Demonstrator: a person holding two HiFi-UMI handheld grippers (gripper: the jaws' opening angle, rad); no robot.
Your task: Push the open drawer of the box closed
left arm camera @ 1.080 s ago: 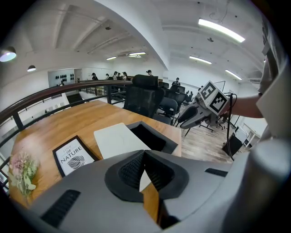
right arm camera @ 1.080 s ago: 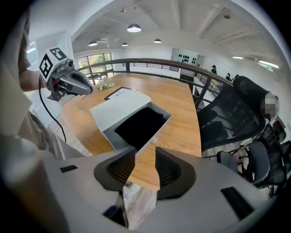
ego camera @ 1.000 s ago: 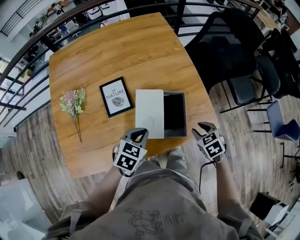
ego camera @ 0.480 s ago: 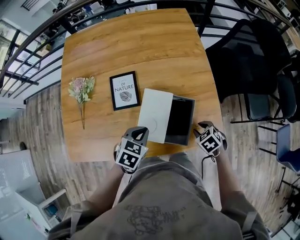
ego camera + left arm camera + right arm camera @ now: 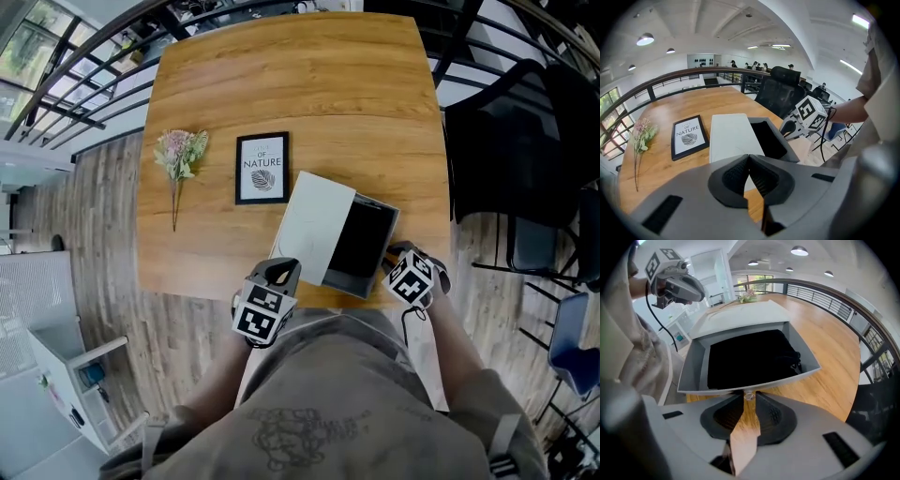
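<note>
On the wood table [image 5: 281,84], my right claw [image 5: 394,253] has just been closing onto the drawer [image 5: 740,359] knob [image 5: 749,396], I guess to steer the push, while my left claw [image 5: 749,159] sits shut and empty.

L tongs [image 5: 280,271] tips together, empty; R tongs [image 5: 401,253] just closing, knob [image 5: 749,396] pinched between tips; both angled down.
</note>
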